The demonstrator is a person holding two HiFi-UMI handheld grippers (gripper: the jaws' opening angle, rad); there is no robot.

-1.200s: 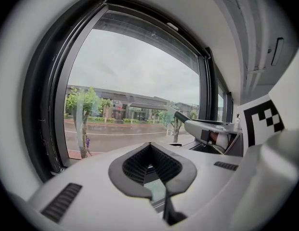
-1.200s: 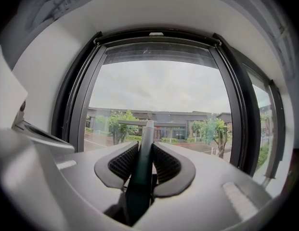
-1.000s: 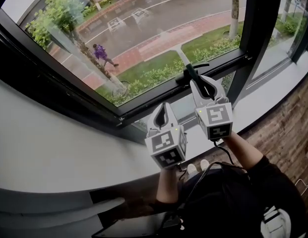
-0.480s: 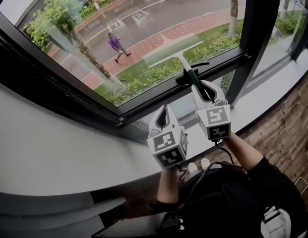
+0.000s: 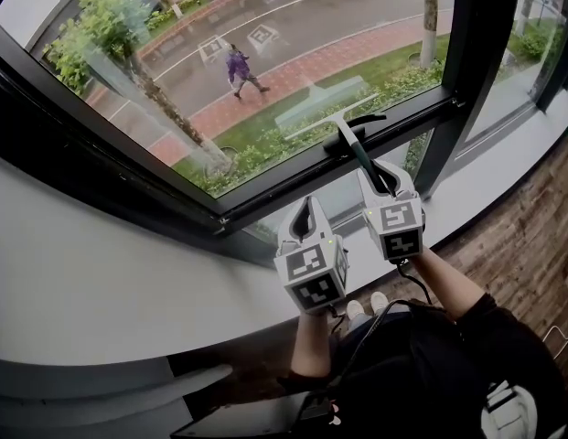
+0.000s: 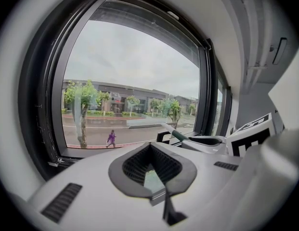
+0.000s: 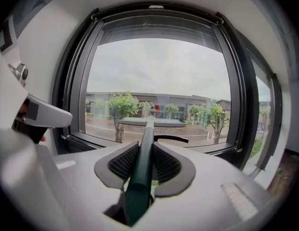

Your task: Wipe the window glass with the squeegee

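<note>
The squeegee [image 5: 325,104] has a pale blade lying against the window glass [image 5: 265,44] just above the lower frame, and a dark green handle [image 5: 355,150] running back to my right gripper [image 5: 380,179]. That gripper is shut on the handle. In the right gripper view the squeegee handle [image 7: 139,172] passes between the pads, with the blade [image 7: 150,121] flat on the glass [image 7: 159,66]. My left gripper [image 5: 305,216] hangs lower and to the left, shut with nothing in it. The left gripper [image 6: 149,153] faces the glass, and the squeegee [image 6: 175,134] shows to its right.
A black window handle [image 5: 361,122] sticks out of the dark lower frame [image 5: 265,195] beside the squeegee. A thick dark mullion [image 5: 466,53] stands to the right. The white sill [image 5: 101,282] runs below the window. Wooden flooring [image 5: 540,227] lies at the right.
The squeegee blade has slid up and to the left on the glass, with the right gripper following slightly. The walker outside has moved right. The left gripper has barely shifted.
</note>
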